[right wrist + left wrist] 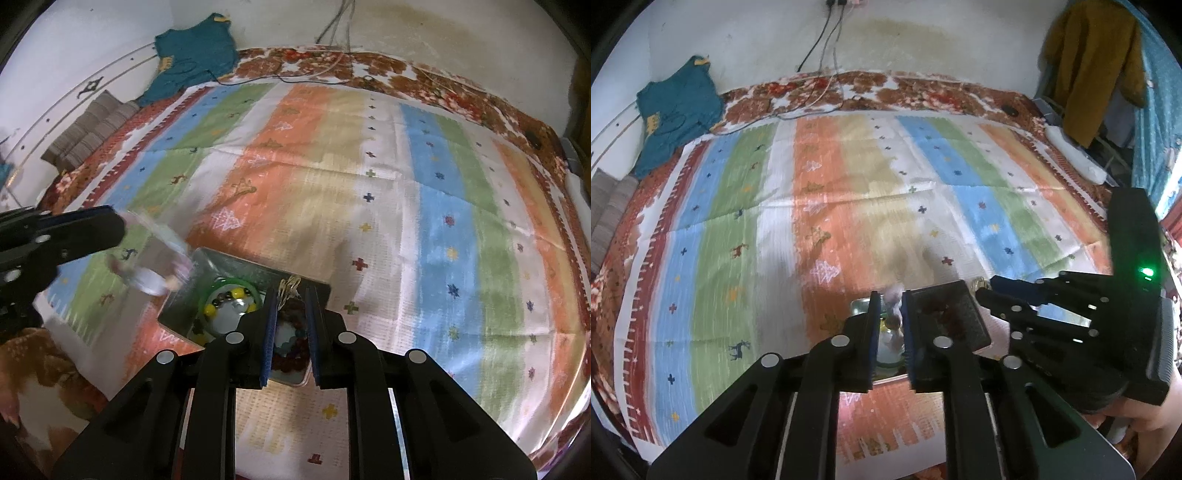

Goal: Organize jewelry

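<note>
My left gripper [890, 325] holds its jaws slightly apart, a blurred pale piece of jewelry [894, 295] between them; whether they press it I cannot tell. My right gripper [290, 332] hangs over the metal tray [207, 273] near the bed's [406, 184] front edge, jaws narrowly parted over dark beads [291, 354], beside a green bangle [231, 286].

Counted on the bed: one striped cloth [369, 177], one metal tray [236, 266] near its front edge, one green bangle [236, 284] and one dark bead string [291, 347] inside. One clear pouch [159, 258] at the tray's left edge. One teal garment [192, 59] at the far left corner. Two grippers: left gripper [891, 314], right gripper [290, 317].
</note>
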A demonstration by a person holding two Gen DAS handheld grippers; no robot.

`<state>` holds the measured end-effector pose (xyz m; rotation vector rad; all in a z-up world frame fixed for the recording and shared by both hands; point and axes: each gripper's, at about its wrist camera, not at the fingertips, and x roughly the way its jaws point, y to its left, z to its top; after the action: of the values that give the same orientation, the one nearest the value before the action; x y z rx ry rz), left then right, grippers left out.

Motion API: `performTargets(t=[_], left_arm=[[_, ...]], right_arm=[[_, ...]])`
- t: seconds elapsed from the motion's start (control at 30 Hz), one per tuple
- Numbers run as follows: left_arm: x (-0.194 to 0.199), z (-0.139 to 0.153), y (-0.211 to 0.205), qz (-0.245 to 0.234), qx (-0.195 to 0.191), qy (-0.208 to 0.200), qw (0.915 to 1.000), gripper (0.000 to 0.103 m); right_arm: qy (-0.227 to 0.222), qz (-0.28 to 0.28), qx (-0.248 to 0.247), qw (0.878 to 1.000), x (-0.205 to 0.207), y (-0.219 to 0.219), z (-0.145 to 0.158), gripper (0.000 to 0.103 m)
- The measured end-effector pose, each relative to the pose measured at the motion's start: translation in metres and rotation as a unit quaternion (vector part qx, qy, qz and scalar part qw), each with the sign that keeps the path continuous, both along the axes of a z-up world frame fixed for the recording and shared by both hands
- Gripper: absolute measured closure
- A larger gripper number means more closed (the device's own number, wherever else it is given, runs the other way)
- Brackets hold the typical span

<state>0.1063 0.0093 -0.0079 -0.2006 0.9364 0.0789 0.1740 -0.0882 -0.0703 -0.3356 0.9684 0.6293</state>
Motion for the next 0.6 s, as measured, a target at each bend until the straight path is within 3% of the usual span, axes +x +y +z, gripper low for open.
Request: performTargets(t=[0.07,0.2,0.6], left_arm=[[-0.001,-0.001,0.004,0.009,-0.001,0.002,1.0000,0.080],[-0.005,0.001,0.008,0.010,-0.005,0.000,0.9999,0.067],[-0.027,0.000,0.005,0.004,-0.002,-0.003,1.0000,0.044]], right_arm=[[-0.001,-0.006,0.000,1.000,0.001,-0.002,0.000,0.070],[0.000,-0.013,0.001,1.000,0.002,-0.006,0.002,0.067],[-0.011,-0.024,0.012,1.000,-0.015,-0.026,0.010,0.049]])
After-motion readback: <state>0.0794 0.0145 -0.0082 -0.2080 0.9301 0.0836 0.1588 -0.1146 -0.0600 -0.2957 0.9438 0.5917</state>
